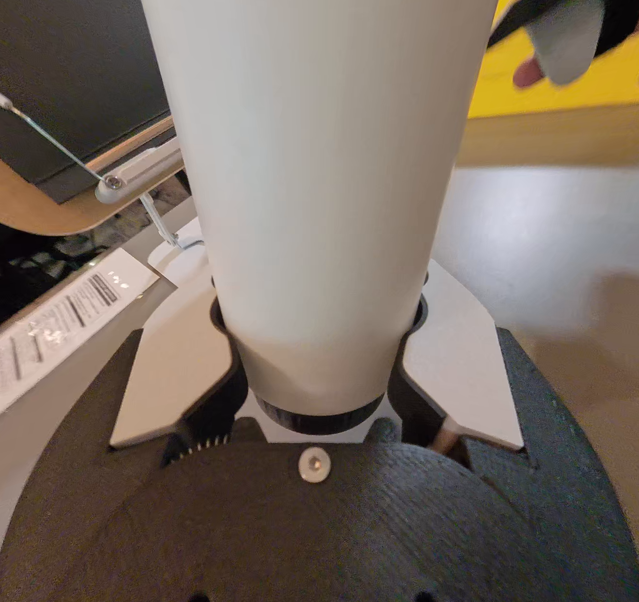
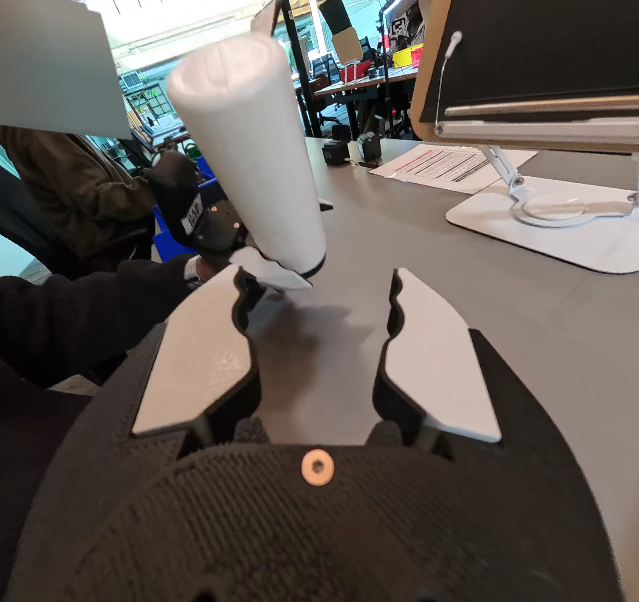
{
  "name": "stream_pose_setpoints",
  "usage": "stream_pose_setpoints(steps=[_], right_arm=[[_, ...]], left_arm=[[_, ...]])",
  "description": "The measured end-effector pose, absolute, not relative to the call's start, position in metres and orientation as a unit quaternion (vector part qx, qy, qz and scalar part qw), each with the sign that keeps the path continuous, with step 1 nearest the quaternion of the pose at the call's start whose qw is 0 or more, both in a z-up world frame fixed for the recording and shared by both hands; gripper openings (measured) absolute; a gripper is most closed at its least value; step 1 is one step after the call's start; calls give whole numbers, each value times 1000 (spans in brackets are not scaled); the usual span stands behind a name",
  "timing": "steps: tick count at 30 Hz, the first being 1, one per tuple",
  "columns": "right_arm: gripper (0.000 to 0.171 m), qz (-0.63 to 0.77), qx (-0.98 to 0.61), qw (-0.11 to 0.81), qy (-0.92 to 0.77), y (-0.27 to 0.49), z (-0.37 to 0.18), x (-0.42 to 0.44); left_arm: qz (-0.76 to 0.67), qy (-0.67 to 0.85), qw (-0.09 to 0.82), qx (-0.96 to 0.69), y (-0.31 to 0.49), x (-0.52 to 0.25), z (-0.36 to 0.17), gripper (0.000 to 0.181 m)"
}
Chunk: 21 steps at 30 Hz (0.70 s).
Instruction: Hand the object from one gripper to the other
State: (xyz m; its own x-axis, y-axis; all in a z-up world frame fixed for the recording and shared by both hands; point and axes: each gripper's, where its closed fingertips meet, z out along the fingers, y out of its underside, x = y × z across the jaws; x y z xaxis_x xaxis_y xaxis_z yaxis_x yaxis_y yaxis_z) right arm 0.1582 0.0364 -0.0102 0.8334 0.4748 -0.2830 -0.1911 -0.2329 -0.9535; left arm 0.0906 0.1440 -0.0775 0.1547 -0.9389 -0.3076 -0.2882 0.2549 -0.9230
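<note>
A tall white tumbler [image 1: 318, 135] with a black ring at its base fills the left wrist view. My left gripper [image 1: 320, 294] is shut on its lower part, with the tumbler pointing away from the camera. In the right wrist view the tumbler [image 2: 249, 149] is held tilted above the grey table [image 2: 380, 239], with the left gripper [image 2: 273, 270] at its base. My right gripper [image 2: 316, 274] is open and empty, just right of and below the tumbler's base, not touching it. A blurred black and grey shape [image 1: 570, 32] shows at the upper right of the left wrist view.
A monitor [image 2: 539, 66] on a white stand base [image 2: 553, 236] stands at the right, with a printed sheet [image 2: 446, 166] beside it. Small black devices [image 2: 335, 153] sit at the table's far edge. A person's dark sleeve [image 2: 69, 315] is at the left. The monitor [image 2: 539, 66] lies around 20 cm away from my left fingertips.
</note>
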Motion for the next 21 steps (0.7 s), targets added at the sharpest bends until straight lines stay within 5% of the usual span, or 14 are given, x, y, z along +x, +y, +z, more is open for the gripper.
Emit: stream_pose_setpoints(steps=[21], right_arm=[[91,223,-775,573,-148,21,3,134]], left_arm=[[-90,697,568,-428,116,104,-106,107]])
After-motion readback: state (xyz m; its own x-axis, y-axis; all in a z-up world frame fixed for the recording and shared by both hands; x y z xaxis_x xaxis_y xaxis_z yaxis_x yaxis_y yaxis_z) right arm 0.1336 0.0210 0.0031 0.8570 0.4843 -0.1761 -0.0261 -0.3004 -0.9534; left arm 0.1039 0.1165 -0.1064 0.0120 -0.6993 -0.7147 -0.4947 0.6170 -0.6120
